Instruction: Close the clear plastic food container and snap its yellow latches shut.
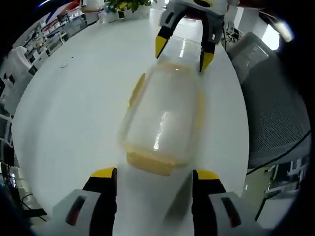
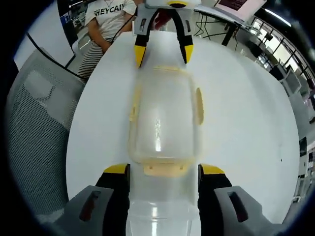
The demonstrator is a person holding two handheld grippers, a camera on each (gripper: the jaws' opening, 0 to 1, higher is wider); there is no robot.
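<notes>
Clear container (image 1: 162, 123) sits mid-frame on white counter (image 1: 74, 113), lid on; yellow latches (image 2: 165, 169) look unsnapped. Left gripper (image 1: 155, 179) at bottom and right gripper (image 2: 165, 177) face its opposite ends, both spread wide, empty. Latching step; next: press end latches down.

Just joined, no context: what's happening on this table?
A person works two handheld grippers at opposite ends of a clear food container on a white table. The lid looks set on top. The left gripper and right gripper each straddle a yellow end latch with open jaws.
</notes>
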